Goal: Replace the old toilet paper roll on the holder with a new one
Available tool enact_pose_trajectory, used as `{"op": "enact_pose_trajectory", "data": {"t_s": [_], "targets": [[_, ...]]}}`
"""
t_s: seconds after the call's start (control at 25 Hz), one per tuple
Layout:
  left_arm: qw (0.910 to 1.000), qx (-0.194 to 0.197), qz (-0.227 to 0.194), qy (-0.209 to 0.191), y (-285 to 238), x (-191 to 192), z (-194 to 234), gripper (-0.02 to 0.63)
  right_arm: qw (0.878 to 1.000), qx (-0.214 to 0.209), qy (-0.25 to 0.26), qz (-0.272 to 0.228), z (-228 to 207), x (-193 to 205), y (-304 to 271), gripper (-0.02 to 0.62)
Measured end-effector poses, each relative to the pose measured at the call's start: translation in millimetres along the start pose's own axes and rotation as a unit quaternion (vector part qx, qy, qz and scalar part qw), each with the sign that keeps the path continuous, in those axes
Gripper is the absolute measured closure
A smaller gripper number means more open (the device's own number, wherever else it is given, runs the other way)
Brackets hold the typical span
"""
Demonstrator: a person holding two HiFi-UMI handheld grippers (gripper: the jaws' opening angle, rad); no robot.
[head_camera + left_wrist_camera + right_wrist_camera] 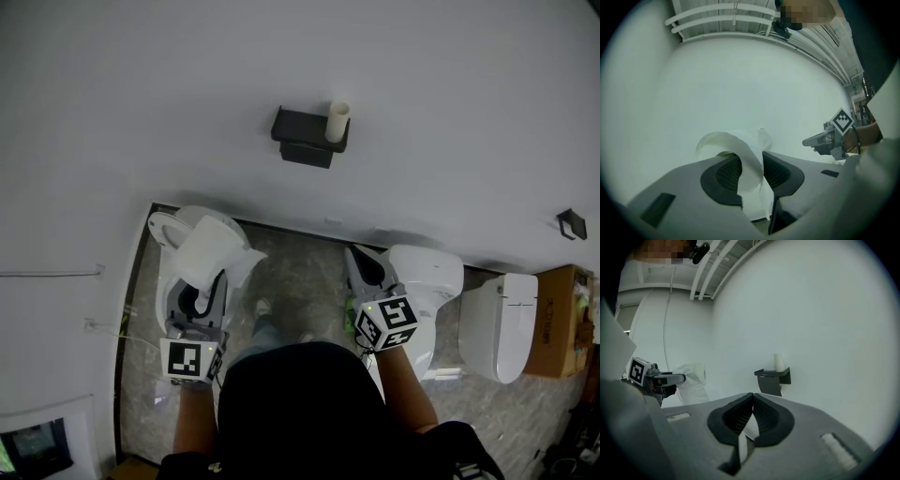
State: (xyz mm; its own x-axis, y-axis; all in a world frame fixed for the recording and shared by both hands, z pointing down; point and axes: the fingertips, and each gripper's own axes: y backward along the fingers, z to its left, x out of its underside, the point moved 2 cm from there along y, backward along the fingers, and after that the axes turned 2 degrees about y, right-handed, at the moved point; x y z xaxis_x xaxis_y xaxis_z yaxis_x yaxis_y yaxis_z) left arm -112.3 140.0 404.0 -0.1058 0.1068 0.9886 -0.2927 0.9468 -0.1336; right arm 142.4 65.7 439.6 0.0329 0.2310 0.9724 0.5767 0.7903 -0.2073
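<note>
Two grippers are in view. The left gripper (204,291) (752,161) is clamped on the one new toilet paper roll (211,246) (740,145), its two pads pressing on the white paper, with a loose sheet hanging between them. The right gripper (358,262) (753,397) has its jaws closed together with nothing between them; in the head view it lies at 3 o'clock from the left one, apart from it.

In the head view, one dark holder (305,131) (771,378) sits on the white wall, at 1 o'clock from the left gripper and 11 o'clock from the right, well apart from both. One old roll (337,120) (779,362), a pale tube, stands upright at the holder's right end.

Further out, at 2 o'clock from the right gripper, is one small dark bracket (571,223). At 4 o'clock are one white toilet (497,323) and, just beyond it, one cardboard box (561,319).
</note>
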Motion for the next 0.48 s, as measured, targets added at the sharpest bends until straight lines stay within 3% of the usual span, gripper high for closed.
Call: {"op": "enact_pose_trajectory", "data": {"t_s": [0.12,0.48], "targets": [[0.9999,0.009,-0.003,-0.008,-15.4,0.9,18.0,0.465,1.0,0.007,0.001,0.0,0.3,-6.4,-18.3,0.597],[0.9988,0.043,0.013,0.019,-71.6,7.2,68.6,0.465,1.0,0.026,0.007,0.01,2.3,-18.4,-89.6,0.597]]}}
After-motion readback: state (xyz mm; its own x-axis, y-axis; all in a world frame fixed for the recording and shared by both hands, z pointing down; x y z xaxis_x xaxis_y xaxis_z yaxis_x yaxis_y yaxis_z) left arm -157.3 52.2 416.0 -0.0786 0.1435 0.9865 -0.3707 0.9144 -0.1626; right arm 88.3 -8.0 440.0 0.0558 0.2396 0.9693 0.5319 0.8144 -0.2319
